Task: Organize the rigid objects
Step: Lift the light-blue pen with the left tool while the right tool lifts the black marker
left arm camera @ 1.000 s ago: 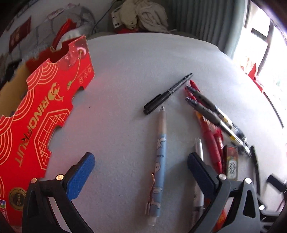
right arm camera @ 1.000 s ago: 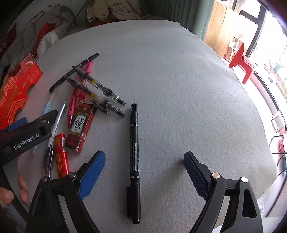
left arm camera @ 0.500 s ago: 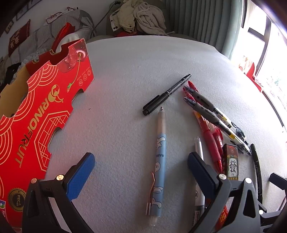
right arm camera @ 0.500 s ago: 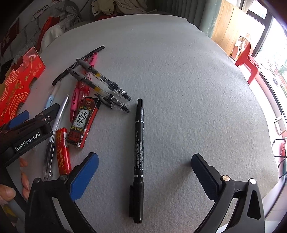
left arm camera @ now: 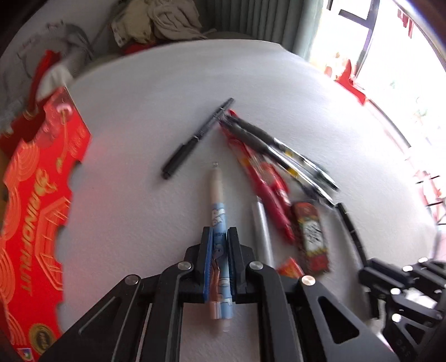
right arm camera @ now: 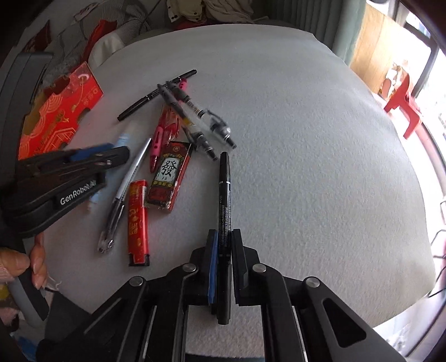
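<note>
Left gripper [left arm camera: 218,247] fingers clamp a blue pen [left arm camera: 217,206]; right gripper [right arm camera: 223,245] fingers clamp a black marker [right arm camera: 224,189]. Lift both level, clear of neighbouring pens.

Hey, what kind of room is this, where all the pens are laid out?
Probably a lived-in room at home, not a workshop. A pile of clothes lies behind the white-covered table, a curtain hangs by a large window, and a red plastic chair stands by the window.
</note>
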